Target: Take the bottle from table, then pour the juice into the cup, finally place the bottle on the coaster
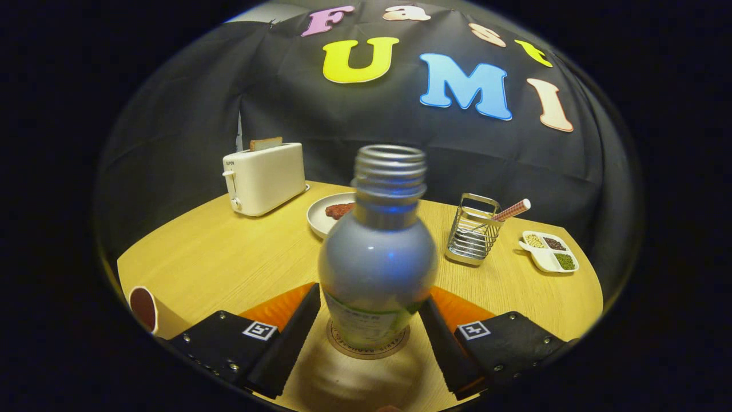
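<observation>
Two fingers of the claw [369, 337] flank the bottle [377, 257] low on its body, left one at the label edge, right one at the lower right side. Contact looks close, but whether both press or have just let go, cannot tell. Bottle upright, cap off, standing on the round coaster [368, 350] on the table [229, 252], dead centre between the fingers. Cup [144, 309] sits near left, well apart from the bottle, mouth turned toward the camera. Judging by that, the step is the final placement on the coaster.

To finish well: spread the fingers evenly so neither side nudges the bottle, keep the claw level, back straight toward the near side with no twist. Bottle base seems within the coaster ring; a sideways drag could slide it off.

Far side: toaster [264, 178] far left, plate [326, 216] behind the bottle, wire holder [473, 232] and divided dish [550, 252] far right.
</observation>
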